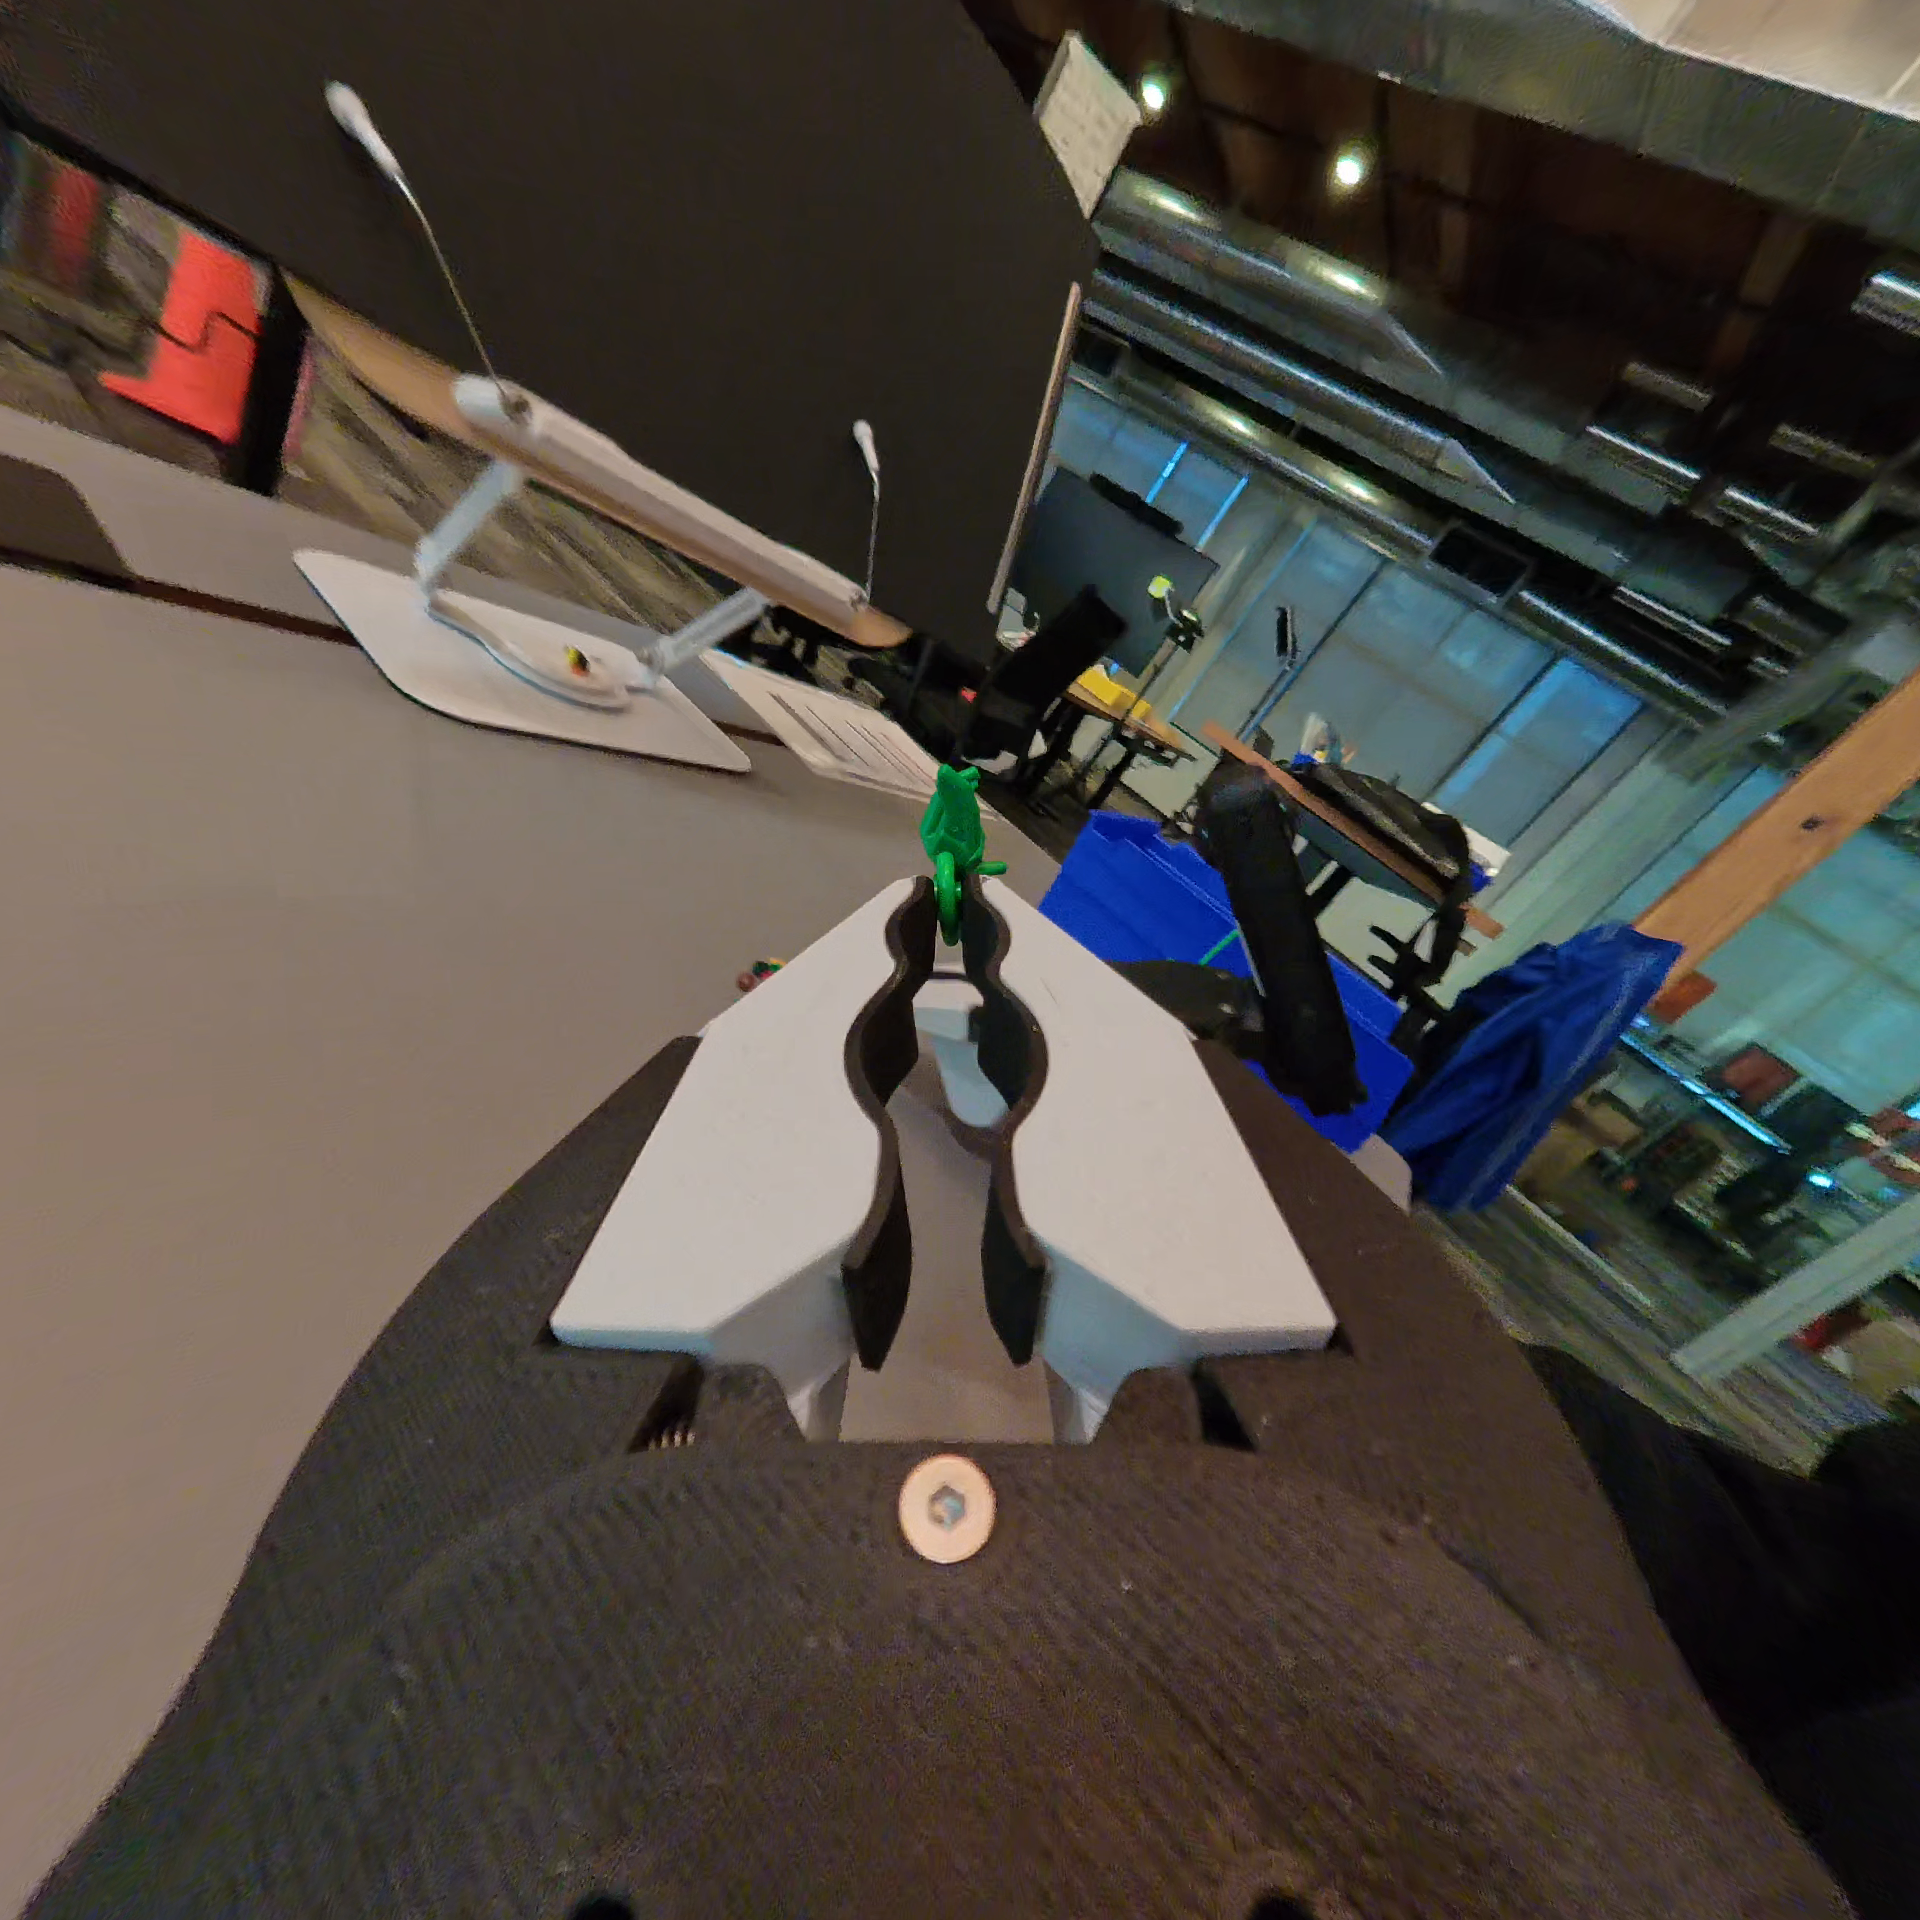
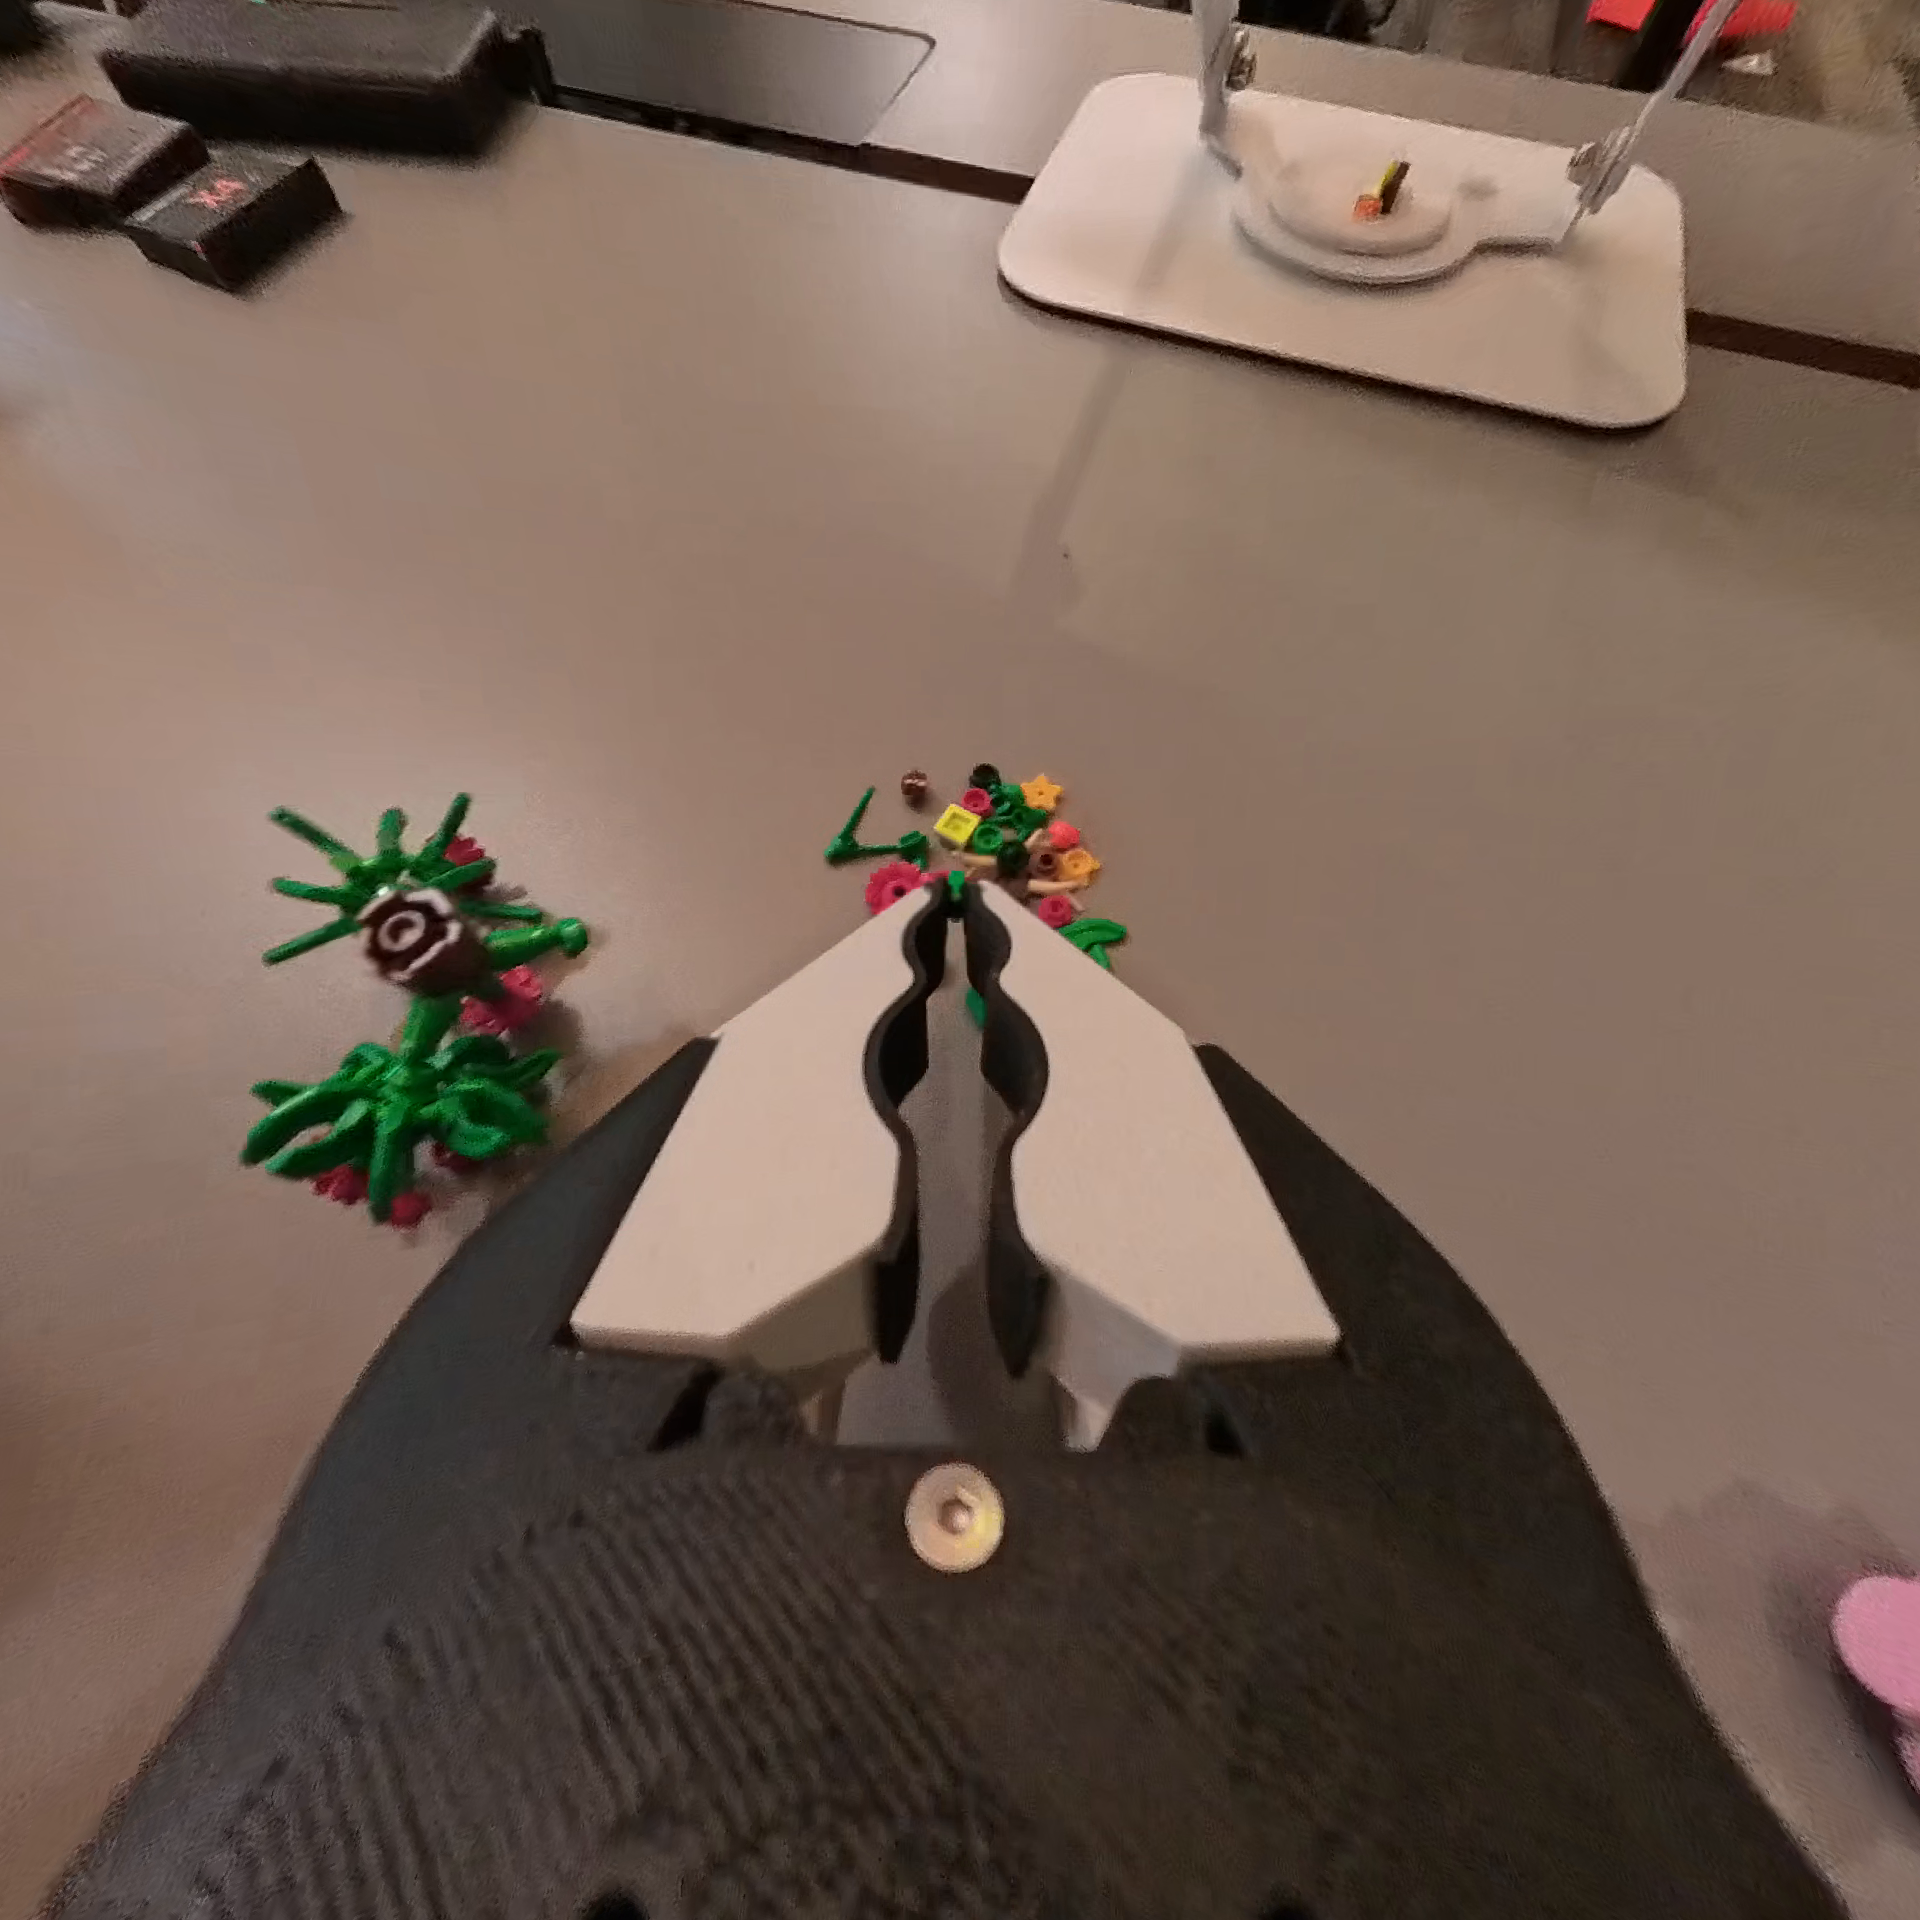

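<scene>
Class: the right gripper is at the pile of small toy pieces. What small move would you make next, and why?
Probably lift the right gripper slightly off the table: its jaws look closed on a small green piece at the edge of the loose pile, so raising it should clear the neighbouring bits.

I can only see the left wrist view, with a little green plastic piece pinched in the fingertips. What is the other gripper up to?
Observer: The right gripper is shut on a tiny green plastic bit, over a pile of small colourful plastic pieces.
Operator: Anything else nearby?
Observer: A built toy plant with green plastic leaves and a dark brown flower head lies on the grey table, left of the pile.
Operator: And farther back?
Observer: Black rectangular boxes sit at the far left.
</scene>
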{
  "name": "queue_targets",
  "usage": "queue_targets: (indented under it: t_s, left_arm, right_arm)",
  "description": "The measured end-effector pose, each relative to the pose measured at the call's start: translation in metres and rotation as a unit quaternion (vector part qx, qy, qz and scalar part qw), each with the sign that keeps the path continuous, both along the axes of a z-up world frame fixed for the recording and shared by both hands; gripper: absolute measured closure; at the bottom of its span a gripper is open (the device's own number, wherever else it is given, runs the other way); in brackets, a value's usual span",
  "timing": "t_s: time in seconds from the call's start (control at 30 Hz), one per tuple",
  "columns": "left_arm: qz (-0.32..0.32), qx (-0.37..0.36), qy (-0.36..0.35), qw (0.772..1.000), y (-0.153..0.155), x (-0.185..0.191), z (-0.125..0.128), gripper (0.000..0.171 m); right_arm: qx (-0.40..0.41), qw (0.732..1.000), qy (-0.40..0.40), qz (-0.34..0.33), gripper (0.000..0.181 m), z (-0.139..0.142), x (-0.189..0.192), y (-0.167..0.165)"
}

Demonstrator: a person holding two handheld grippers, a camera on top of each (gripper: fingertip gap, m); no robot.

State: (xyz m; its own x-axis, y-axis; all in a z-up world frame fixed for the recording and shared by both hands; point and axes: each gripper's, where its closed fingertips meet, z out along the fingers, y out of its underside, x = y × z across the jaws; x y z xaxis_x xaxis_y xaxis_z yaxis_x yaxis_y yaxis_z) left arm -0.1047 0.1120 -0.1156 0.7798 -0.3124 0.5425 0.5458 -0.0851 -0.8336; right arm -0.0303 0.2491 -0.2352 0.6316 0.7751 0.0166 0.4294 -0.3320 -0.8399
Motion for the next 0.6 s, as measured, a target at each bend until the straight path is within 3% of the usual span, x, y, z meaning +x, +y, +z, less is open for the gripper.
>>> queue_targets:
  t_s: [0.2, 0.43, 0.5, 0.6]
  left_arm:
    - [-0.039, -0.025, -0.032, 0.998, 0.008, 0.018, -0.018, 0.171]
    - [-0.050, -0.064, -0.108, 0.991, 0.014, 0.016, -0.039, 0.171]
    - [-0.054, -0.062, -0.122, 0.989, 0.014, 0.016, -0.040, 0.171]
    - [-0.057, -0.066, -0.141, 0.986, 0.015, 0.016, -0.043, 0.171]
  right_arm:
    - [-0.020, 1.000, -0.009, -0.016, 0.179, -0.006, 0.002, 0.012]
    - [-0.013, 0.997, 0.072, -0.001, 0.166, 0.016, 0.004, 0.005]
    - [-0.010, 0.990, 0.133, 0.037, 0.164, 0.035, -0.003, -0.014]
    - [0.024, 0.959, 0.228, 0.169, 0.145, 0.078, -0.018, -0.071]
